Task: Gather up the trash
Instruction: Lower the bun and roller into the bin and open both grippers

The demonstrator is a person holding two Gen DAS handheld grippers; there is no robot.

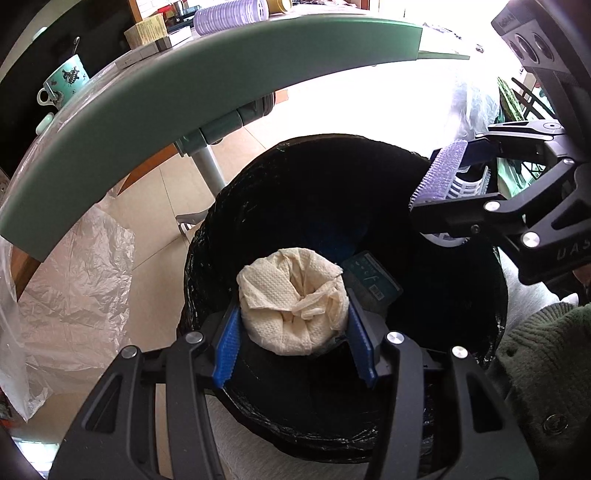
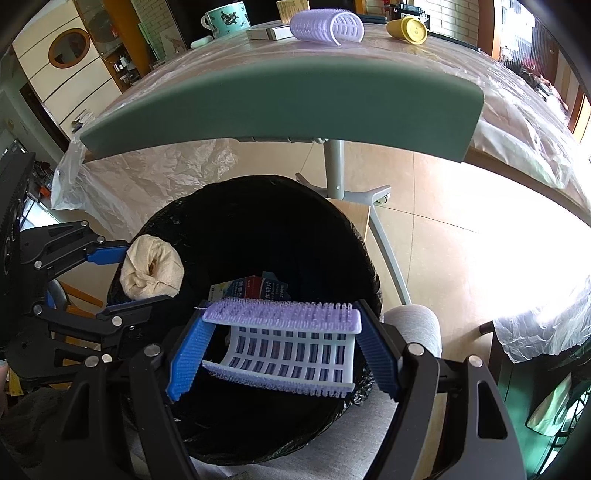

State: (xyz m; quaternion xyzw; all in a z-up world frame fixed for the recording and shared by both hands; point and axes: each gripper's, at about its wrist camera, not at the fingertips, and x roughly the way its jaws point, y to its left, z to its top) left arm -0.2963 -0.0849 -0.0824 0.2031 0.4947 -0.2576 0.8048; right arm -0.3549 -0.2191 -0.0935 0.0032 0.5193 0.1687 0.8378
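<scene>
A black-lined trash bin (image 1: 476,325) (image 2: 347,229) stands on the floor below the table edge. My left gripper (image 1: 295,332) is shut on a crumpled cream paper towel wad (image 1: 291,299) (image 2: 153,267), held over the bin's mouth. My right gripper (image 2: 284,347) (image 1: 452,181) is shut on a purple-and-white hair roller piece (image 2: 291,343) (image 1: 443,173), also over the bin. Inside the bin lies a small printed box (image 1: 373,280) (image 2: 251,290).
A green-edged table (image 2: 280,99) (image 1: 122,122) under clear plastic sheet carries a teal mug (image 2: 225,18) (image 1: 64,83), a second purple roller (image 2: 327,26), a yellow cup (image 2: 406,29) and small boxes. The table's grey leg (image 2: 334,166) stands behind the bin. A green knitted sleeve (image 1: 546,354) is at right.
</scene>
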